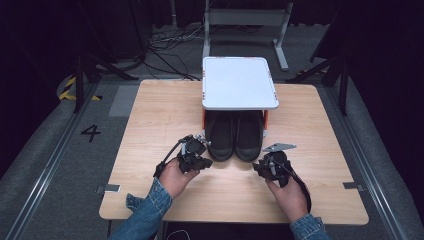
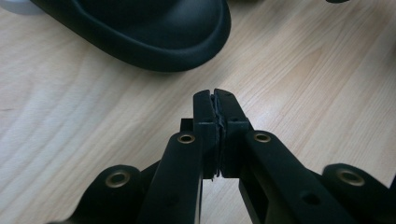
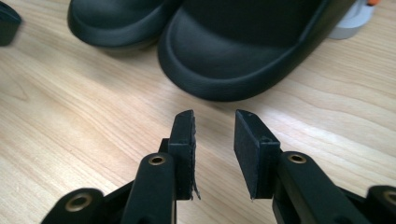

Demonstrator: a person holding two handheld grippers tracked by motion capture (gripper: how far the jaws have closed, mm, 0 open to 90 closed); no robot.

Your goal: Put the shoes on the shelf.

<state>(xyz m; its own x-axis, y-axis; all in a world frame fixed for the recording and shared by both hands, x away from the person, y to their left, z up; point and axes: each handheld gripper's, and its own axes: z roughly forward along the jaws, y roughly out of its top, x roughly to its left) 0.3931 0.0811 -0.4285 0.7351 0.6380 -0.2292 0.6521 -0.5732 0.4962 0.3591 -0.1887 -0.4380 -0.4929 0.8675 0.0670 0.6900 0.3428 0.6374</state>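
A pair of black shoes stands toes toward me under a small white-topped rack [image 1: 239,82] on the wooden table [image 1: 150,115]: the left shoe [image 1: 221,136] and the right shoe [image 1: 249,136]. My left gripper [image 1: 196,148] lies just left of the left shoe's toe. In the left gripper view its jaws [image 2: 215,95] are shut, pads pressed together with nothing between them, a little short of the shoe toe [image 2: 154,32]. My right gripper [image 1: 264,164] sits just in front of the right shoe [image 3: 243,51], apart from it. It is open [image 3: 214,122] with a narrow gap and nothing in it.
The rack has orange legs and a white foot [image 3: 348,23] beside the right shoe. Bare wood lies on both sides of the rack and along the near edge. Beyond the table are grey floor, cables and metal stand legs [image 1: 280,47].
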